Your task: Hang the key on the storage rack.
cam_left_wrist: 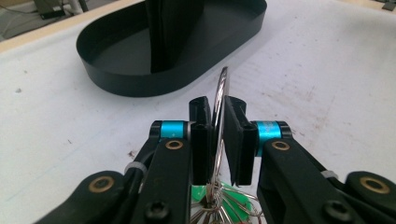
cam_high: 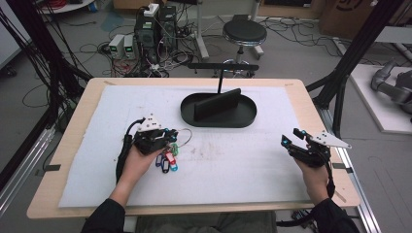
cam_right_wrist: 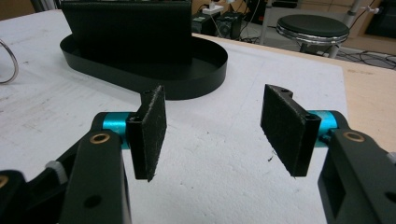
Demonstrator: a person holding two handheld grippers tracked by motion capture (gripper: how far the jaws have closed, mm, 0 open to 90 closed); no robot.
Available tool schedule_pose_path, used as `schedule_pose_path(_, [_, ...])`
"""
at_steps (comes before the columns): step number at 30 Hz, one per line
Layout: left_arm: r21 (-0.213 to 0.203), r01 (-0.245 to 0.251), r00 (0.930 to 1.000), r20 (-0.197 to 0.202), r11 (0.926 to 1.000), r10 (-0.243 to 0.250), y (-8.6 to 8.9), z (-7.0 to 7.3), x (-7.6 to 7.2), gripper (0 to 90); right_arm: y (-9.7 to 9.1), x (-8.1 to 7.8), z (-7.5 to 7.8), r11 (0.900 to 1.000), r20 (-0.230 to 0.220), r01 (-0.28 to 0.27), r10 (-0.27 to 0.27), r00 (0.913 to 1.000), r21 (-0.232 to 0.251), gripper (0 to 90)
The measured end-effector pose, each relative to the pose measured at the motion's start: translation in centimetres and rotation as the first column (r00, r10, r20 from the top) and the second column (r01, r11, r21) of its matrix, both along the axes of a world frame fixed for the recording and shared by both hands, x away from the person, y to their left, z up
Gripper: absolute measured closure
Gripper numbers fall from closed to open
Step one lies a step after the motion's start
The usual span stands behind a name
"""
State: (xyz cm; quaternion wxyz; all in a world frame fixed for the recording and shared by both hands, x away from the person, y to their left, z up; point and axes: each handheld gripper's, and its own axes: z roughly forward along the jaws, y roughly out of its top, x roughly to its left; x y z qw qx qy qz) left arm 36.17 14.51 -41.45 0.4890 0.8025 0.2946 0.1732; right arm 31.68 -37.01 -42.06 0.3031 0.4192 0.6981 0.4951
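Observation:
A metal key ring (cam_high: 183, 136) with several coloured tags (cam_high: 167, 160) hanging from it is at the left middle of the white mat. My left gripper (cam_high: 171, 136) is shut on the ring. In the left gripper view the ring (cam_left_wrist: 223, 84) stands upright between the pads of that gripper (cam_left_wrist: 218, 109), with green tags (cam_left_wrist: 201, 193) below. My right gripper (cam_high: 290, 137) hovers over the mat's right side. In its own view it (cam_right_wrist: 215, 112) is open, with nothing between its pads. A black oval tray (cam_high: 218, 124) with an upright black block (cam_high: 217, 104) lies beyond both grippers.
The tray (cam_left_wrist: 121, 79) lies just ahead of the left gripper, and its wall (cam_right_wrist: 196, 84) is ahead-left of the right one. The ring's edge (cam_right_wrist: 9, 60) shows at far left there. A stool (cam_high: 244, 33) and electronics (cam_high: 145, 34) stand on the floor behind the table.

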Motion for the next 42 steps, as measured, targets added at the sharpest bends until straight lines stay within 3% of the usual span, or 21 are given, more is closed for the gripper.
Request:
schedule_pose_path(13, [0.003, 0.015, 0.9999, 0.006, 0.9999, -0.016, 0.2, 0.1, 0.0, 86.1, 0.0, 0.0, 0.0, 1.0, -0.002, 0.001, -0.001, 1.0, -0.001, 41.3])
schedule_pose_path(17, [-0.014, 0.01, 0.9998, 0.015, 0.9999, -0.01, 0.2, 0.3, -0.2, 86.2, 0.0, 0.1, 0.0, 1.0, -0.003, 0.0, 0.0, 1.0, -0.004, 41.3])
schedule_pose_path(33, [-0.078, 0.037, 0.9959, 0.085, 0.9962, -0.031, 0.2, 2.8, -0.9, 86.5, -0.1, 0.0, -0.1, 1.0, -0.009, 0.003, -0.003, 1.0, -0.009, 41.2])
schedule_pose_path(42, [-0.086, 0.041, 0.9916, 0.126, 0.9954, -0.03, -0.4, 4.3, -1.1, 86.5, -0.5, -0.2, -0.3, 0.9998, -0.014, -0.001, 0.001, 0.9999, -0.019, 41.2])
